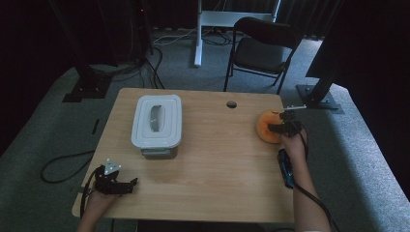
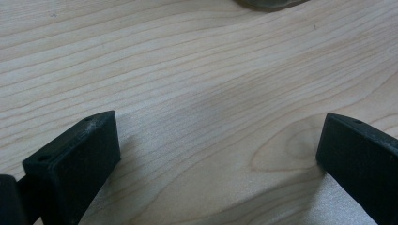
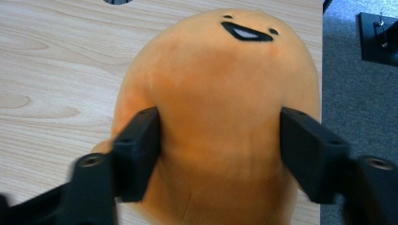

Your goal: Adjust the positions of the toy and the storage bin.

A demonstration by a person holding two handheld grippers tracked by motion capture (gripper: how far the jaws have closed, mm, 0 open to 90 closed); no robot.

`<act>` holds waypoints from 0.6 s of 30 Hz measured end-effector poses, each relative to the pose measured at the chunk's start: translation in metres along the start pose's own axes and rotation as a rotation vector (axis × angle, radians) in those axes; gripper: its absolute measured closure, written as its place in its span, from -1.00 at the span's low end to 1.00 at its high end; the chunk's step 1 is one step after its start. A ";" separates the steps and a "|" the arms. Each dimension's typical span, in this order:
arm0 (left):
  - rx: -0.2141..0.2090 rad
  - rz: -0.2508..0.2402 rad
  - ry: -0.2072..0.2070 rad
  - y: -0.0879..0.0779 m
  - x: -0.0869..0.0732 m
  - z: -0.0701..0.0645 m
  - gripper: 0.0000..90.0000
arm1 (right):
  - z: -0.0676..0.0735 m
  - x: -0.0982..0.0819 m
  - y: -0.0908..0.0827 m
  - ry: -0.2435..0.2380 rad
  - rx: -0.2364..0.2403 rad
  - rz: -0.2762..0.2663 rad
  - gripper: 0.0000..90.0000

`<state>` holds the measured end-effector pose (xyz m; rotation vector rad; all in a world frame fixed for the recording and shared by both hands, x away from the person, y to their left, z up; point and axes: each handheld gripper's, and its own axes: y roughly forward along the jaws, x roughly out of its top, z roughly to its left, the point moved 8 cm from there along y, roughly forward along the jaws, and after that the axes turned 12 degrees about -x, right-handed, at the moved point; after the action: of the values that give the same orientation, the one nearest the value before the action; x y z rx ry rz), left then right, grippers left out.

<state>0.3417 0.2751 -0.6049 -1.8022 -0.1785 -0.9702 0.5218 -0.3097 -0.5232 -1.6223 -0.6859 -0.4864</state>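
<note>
Orange and soft, the plush toy [image 1: 267, 126] lies at the far right edge of the bench [image 1: 212, 159], with the right gripper [image 1: 285, 126] on it and the person's right hand [image 1: 293, 145] just behind; a white lidded box [image 1: 157, 121] stands well apart to the left, and the left gripper [image 1: 126, 185] rests near the bench's near left corner. From the left gripper view, its jaws stand spread wide over bare wood with nothing between them, so that hand offers no help if the toy shifts. From the right gripper view, the right gripper [image 3: 220, 154] straddles the toy [image 3: 220, 108], the jaws apart on either flank of the rounded body and seemingly brushing the fabric without squeezing it, so I judge it not yet gripped. The risk, as I see it, is that the toy is plump and yielding: jaws closing this high could slide off the curve, or a nudge could roll it over the nearby bench edge to the floor [image 3: 347, 79].
</note>
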 end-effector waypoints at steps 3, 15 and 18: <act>0.019 -0.002 -0.019 0.000 0.000 -0.001 -0.99 | 0.000 -0.001 -0.005 0.004 0.005 -0.013 -0.53; 0.056 -0.069 -0.032 -0.008 0.016 0.003 -0.99 | 0.021 0.009 -0.032 -0.037 0.068 -0.155 -0.71; 0.097 -0.066 -0.043 -0.005 0.021 0.018 -0.99 | 0.040 0.019 -0.042 -0.026 0.059 -0.219 -0.71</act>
<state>0.3625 0.2856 -0.5894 -1.7383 -0.3086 -0.9530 0.5048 -0.2640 -0.4869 -1.5083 -0.8954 -0.5989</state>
